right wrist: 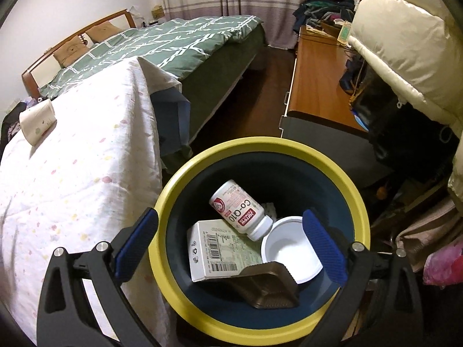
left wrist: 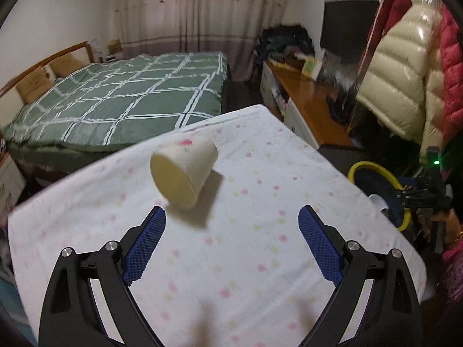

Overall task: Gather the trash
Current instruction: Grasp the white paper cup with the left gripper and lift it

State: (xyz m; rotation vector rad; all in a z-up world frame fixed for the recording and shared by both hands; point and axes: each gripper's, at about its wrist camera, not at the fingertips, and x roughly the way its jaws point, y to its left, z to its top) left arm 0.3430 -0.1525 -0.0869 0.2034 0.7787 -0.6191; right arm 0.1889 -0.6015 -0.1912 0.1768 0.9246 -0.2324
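Note:
A cream paper cup (left wrist: 183,172) lies on its side on the white spotted tablecloth (left wrist: 260,245), its mouth towards me. My left gripper (left wrist: 231,219) hovers just short of it, open, nothing between its blue pads. My right gripper (right wrist: 231,222) stands open above the yellow-rimmed dark bin (right wrist: 358,202). Inside the bin lie a white pill bottle (right wrist: 240,209), a white carton (right wrist: 214,251), a white bowl (right wrist: 289,250) and a brown plastic tray (right wrist: 269,286). The same cup (right wrist: 37,123) shows far left in the right wrist view. In the left wrist view the bin (left wrist: 376,170) sits off the table's right edge.
A bed with a green checked quilt (left wrist: 121,98) stands behind the table. A wooden cabinet (right wrist: 315,78) with clutter runs along the right. Puffy jackets (left wrist: 405,66) hang at the right. The table edge (right wrist: 156,156) drops beside the bin.

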